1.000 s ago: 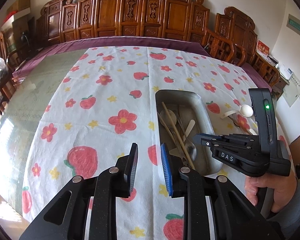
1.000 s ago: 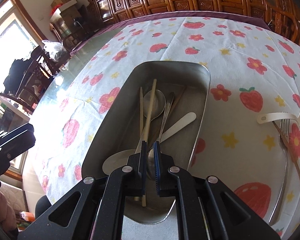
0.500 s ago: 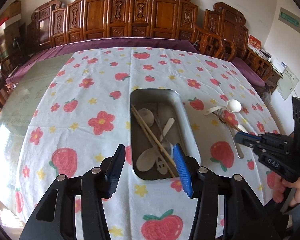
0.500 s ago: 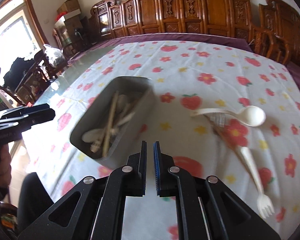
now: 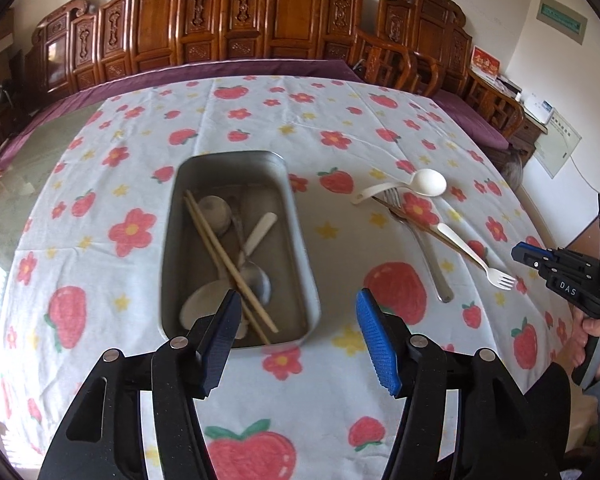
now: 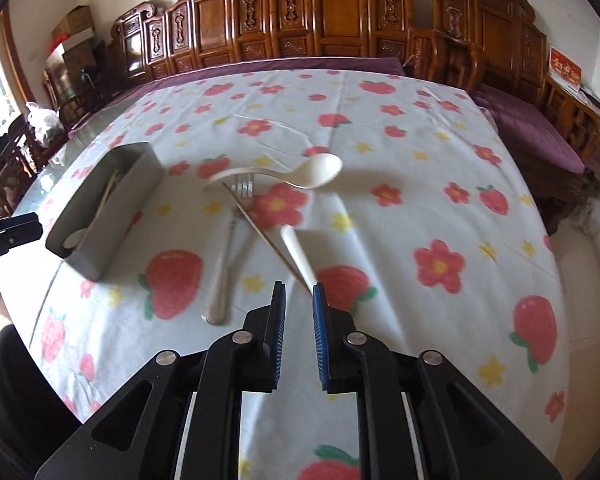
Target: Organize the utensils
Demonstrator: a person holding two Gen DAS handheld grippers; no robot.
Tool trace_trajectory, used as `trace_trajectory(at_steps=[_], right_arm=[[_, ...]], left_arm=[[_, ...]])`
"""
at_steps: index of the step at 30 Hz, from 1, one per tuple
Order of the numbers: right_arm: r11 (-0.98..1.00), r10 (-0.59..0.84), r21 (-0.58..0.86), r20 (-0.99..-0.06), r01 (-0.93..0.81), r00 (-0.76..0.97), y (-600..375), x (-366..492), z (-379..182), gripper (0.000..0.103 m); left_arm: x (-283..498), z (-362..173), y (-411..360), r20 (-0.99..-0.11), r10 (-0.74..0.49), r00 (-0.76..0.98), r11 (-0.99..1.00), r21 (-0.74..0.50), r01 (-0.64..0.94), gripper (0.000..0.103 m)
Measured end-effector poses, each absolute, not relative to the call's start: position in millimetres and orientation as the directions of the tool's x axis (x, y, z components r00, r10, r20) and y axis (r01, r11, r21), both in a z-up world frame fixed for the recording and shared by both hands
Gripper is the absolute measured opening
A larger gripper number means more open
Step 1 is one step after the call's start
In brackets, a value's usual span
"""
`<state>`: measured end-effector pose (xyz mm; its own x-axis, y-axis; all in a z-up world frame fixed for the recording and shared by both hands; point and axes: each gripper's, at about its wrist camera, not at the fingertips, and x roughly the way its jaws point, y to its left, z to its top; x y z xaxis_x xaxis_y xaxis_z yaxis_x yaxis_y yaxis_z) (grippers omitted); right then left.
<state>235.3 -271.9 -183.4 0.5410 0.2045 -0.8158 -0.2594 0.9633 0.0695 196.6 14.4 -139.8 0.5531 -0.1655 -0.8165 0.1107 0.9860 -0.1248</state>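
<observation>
Left tongs (image 5: 296, 328), jaws just widened and released, hang over the metal tray (image 5: 304, 240) of utensils, while right tongs (image 6: 299, 312), parting slightly and seemingly empty, hover above the white fork (image 6: 296, 252) on the surface (image 6: 380, 208).

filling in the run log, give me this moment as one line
left tongs: open, just widened, empty, over metal tray | right tongs: slightly open, just parting, empty, above white fork | white spoon, metal fork: on tablecloth

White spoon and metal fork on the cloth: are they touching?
Touching. In the left wrist view the white spoon lies with its handle across the tines of the metal fork.
</observation>
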Motion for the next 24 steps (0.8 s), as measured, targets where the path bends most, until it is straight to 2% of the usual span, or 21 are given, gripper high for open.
trace_trajectory(at_steps=[11, 14, 24], right_arm=[[0.959, 0.185, 0.056, -0.866, -0.279, 0.464, -279.2, 255.9, -217.4, 0.016], [0.949, 0.188, 0.049, -0.882, -0.313, 0.432, -268.5, 266.1, -228.6, 0.022], [0.932, 0.162, 0.021, -0.918, -0.363, 0.363, -268.6, 263.1, -244.0, 0.022]], left_arm=[[200.8, -153.8, -24.3, -0.837, -0.184, 0.515, 0.979, -0.111, 0.17, 0.057], [199.6, -158.2, -29.3, -0.844, -0.183, 0.504, 0.979, -0.109, 0.172, 0.057], [196.2, -160.4, -48.5, -0.853, -0.177, 0.491, 0.975, -0.084, 0.206, 0.057]])
